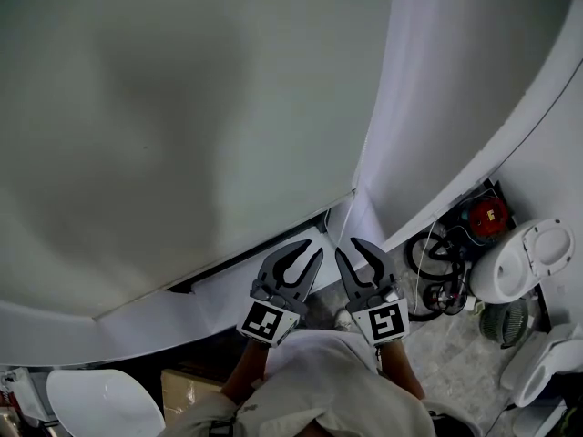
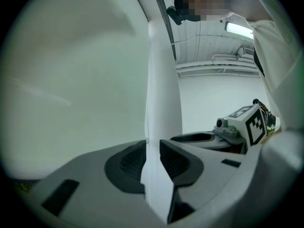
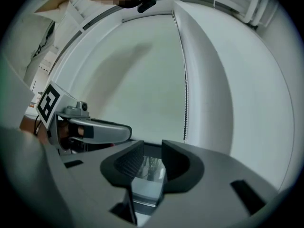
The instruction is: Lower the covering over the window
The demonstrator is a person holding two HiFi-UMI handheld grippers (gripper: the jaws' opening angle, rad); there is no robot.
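Head view: both tools point to 12 o'clock, side by side. The left gripper is clenched on a white cloth strip. The right gripper is released and empty. Beyond them the grey blind covers the window almost to the sill. A white curtain hangs at 2 o'clock, above a cluttered floor at 4.
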